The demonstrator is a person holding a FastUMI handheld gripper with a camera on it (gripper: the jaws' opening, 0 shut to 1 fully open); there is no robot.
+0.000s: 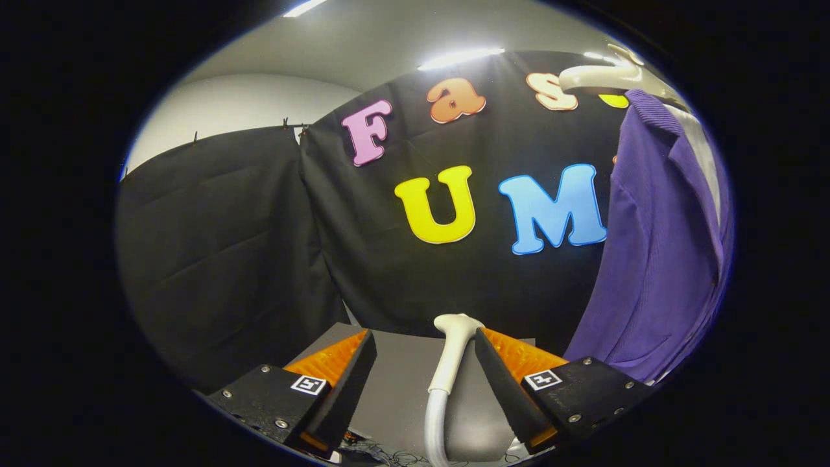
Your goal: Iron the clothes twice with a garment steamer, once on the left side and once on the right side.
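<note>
Between the spread fingers of the tool stands a steamer head, near one finger. Grasping cannot be told. Beside them hangs a purple garment.

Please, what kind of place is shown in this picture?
Probably a small recording booth set up for a garment-steaming job. Black cloth walls enclose it, a purple garment hangs on a hanger, and a steamer handle with its hose stands between the gripper's open jaws.

Bright ceiling strip lights w/ glare up top; sharp center, heavy fisheye warp at edges.
</note>
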